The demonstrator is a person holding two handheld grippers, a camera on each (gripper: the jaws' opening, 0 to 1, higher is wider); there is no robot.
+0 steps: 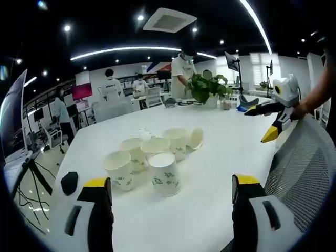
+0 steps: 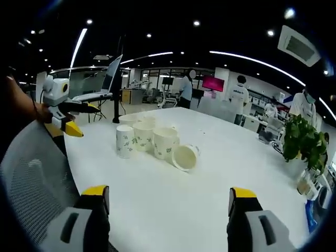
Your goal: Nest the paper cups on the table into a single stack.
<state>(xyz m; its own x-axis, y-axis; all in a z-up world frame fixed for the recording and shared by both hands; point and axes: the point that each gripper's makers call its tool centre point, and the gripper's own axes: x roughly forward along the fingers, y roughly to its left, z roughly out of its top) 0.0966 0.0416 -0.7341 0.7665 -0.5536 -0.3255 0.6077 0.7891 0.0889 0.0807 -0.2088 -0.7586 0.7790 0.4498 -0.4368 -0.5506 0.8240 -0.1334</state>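
Left tongs: yellow-tipped grey two-jaw left gripper (image 1: pixel 170 191) — jaws spread wide, nothing between them; it hangs above the near table edge, aimed at the cups. It also shows at the left of the right gripper view (image 2: pixel 71 118), jaws apart and empty there too.
Right tongs: matching right gripper (image 2: pixel 169 202) — jaws spread wide, empty, well short of the cups; also seen at the right of the left gripper view (image 1: pixel 273 123), held out over the table's side by a bare forearm (image 1: pixel 320 92).
Task items: white paper cups with green leaf print (image 1: pixel 152 157), grouped near the middle of the white table (image 1: pixel 220 157); most stand upright, mouths up, touching or just beside each other.
Odd item: tipped paper cup (image 2: pixel 185 156) — lies on its side at the end of the group, mouth toward the right gripper.
Stack status: none begun, judging by the loose cluster; no cup seems nested.
Step in hand: approach and first pick, by my reading.
Method advice: take an outer cup, not a middle one, so neighbours are not knocked; pinch lightly at the rim or wall, as thin paper will likely crush; lower it straight into an upright cup.
Hazard: light cups may slide or topple when nudged.
Surroundings: grey mesh chair back (image 1: pixel 302 168); potted green plant (image 1: pixel 207 86) at the far table end.
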